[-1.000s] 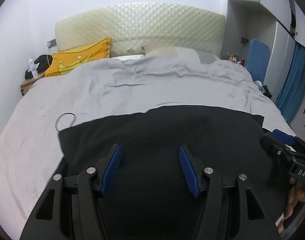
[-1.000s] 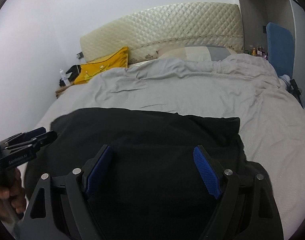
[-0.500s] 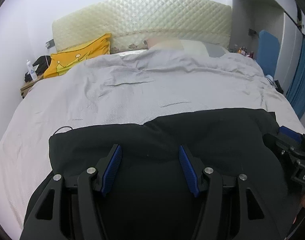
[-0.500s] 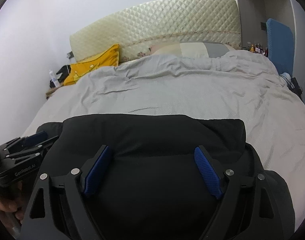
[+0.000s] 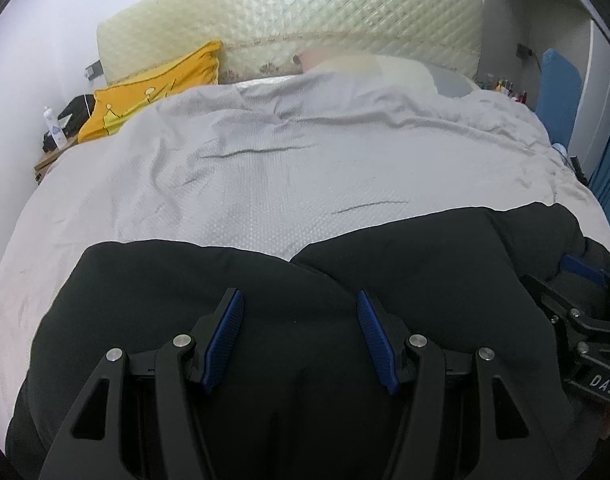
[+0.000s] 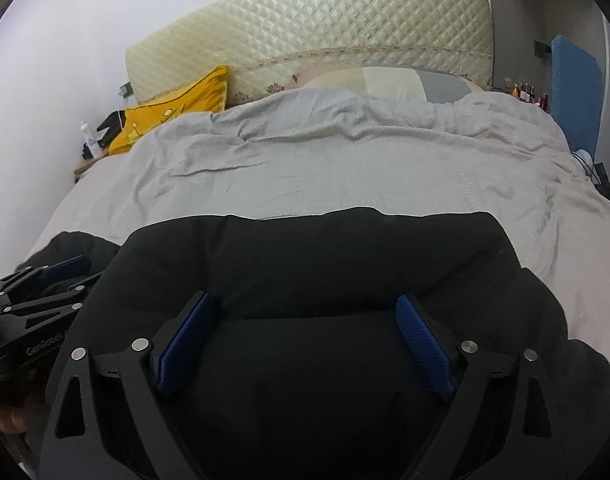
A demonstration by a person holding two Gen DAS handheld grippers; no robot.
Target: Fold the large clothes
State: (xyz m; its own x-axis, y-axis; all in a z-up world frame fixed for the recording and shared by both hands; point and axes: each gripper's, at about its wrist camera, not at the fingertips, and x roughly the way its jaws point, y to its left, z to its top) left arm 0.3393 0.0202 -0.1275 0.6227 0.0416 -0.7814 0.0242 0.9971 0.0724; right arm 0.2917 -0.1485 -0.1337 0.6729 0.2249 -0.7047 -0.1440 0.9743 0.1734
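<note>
Black garment (image 5: pixel 385 264) — a large dark piece of clothing — lies bunched on the near end of the grey bedspread (image 5: pixel 265 168), filling the lower half of both wrist views, from about 8 o'clock round to 4 o'clock. At 9 o'clock in the left view we see a white bottle (image 5: pixel 53 130) on a bedside stand, and next to it, toward 10 o'clock, a yellow cushion (image 5: pixel 153 92) leaning on the quilted headboard (image 5: pixel 289 20). Our left gripper (image 5: pixel 299 340) hovers over the cloth with its blue pads (image 5: pixel 225 340) apart; dark fabric lies under the gap, and we cannot tell whether the pads touch it. At 12 o'clock a pale pillow (image 6: pixel 389 82) rests against the headboard. Our right gripper (image 6: pixel 303 346) has its jaws spread wider and opening at this moment — a fold of the garment sits between the pads without being pinched. At 2 o'clock a blue panel (image 6: pixel 575 88) stands beside the bed.
</note>
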